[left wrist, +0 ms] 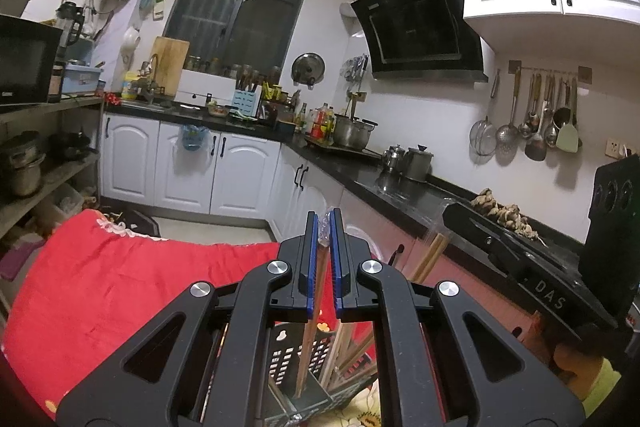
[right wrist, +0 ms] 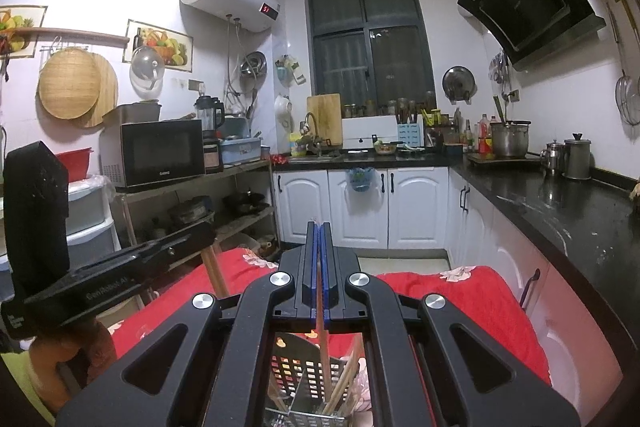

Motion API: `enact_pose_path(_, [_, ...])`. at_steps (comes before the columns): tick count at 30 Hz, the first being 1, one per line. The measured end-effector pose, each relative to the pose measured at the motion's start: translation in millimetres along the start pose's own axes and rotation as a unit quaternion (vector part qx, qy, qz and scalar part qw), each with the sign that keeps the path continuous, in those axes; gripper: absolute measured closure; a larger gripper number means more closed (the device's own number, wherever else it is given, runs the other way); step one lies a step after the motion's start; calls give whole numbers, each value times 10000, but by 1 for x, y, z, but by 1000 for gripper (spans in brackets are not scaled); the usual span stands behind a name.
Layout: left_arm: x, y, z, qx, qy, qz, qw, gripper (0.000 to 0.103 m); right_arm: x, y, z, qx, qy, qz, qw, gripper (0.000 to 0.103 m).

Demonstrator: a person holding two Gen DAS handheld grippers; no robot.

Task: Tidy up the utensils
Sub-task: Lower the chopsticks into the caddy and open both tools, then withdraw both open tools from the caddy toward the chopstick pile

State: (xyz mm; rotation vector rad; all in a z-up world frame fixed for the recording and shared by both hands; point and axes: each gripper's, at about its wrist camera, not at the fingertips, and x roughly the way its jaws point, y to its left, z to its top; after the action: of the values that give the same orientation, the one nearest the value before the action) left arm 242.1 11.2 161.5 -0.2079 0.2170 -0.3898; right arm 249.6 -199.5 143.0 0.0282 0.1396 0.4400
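My left gripper [left wrist: 325,227] is shut on a brown wooden chopstick [left wrist: 310,331] that hangs down into a black perforated utensil holder [left wrist: 288,359]. A scrap of clear plastic sits between the fingertips. My right gripper [right wrist: 319,239] is shut on a reddish chopstick [right wrist: 323,339] that reaches down into the same holder [right wrist: 300,375]. Several wooden chopsticks [right wrist: 345,387] lean in the holder's compartments. The right gripper's body [left wrist: 532,267] shows at the right of the left wrist view, the left gripper's body [right wrist: 100,279] at the left of the right wrist view.
A table with a red floral cloth [left wrist: 120,291] carries the holder. A black countertop [right wrist: 560,211] with pots runs along the right. White cabinets [right wrist: 400,207] stand ahead. A shelf with a microwave [right wrist: 160,151] stands at the left.
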Motion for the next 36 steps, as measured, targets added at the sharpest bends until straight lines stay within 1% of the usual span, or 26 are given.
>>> enact_pose_path(9, [9,0,-14,34,134,23,9999,100,5,-2,-13,36,150,-22,9999,101])
enact_pose_path(16, [14,4,-26,-25,360,44,9993,100,9,-6,-24,95,333,-136,9993,100])
enact_pose_path(18, [15,6,-29,-48,439,64,9990,98,8,-8,-26,131,366,-176,9991,97])
enact_pose_path(20, [14,7,-32,-65,490,83,9987,91,6,-10,-28,149,368,-210,9990,91])
enact_pose_path(21, [13,7,-32,-70,499,86,9987,86,5,-11,-29,151,364,-219,9990,90])
enact_pose_path(22, [12,8,-32,-73,502,93,9987,84,5,-11,-29,147,365,-220,9990,90])
enact_pose_path(24, [10,8,-33,-63,496,92,9987,75,4,-12,-30,146,368,-237,9989,86])
enact_pose_path(25, [8,8,-33,-47,489,102,9987,73,3,-12,-30,157,359,-246,9989,82])
enact_pose_path(27, [4,7,-33,-14,474,128,9988,63,-1,-15,-32,168,351,-248,9989,77])
enact_pose_path(28, [2,7,-33,0,468,136,9988,61,-1,-15,-32,161,355,-252,9989,76])
enact_pose_path(30, [-3,6,-32,42,423,134,9990,50,-3,-16,-33,156,364,-274,9988,73])
enact_pose_path(31, [-5,5,-32,59,413,129,9990,47,-5,-16,-34,155,370,-279,9988,70])
enact_pose_path(33, [-9,3,-32,114,378,136,9991,38,-10,-18,-36,137,376,-288,9988,69])
enact_pose_path(36, [-16,0,-32,188,343,134,9991,30,-17,-19,-39,91,391,-339,9986,66])
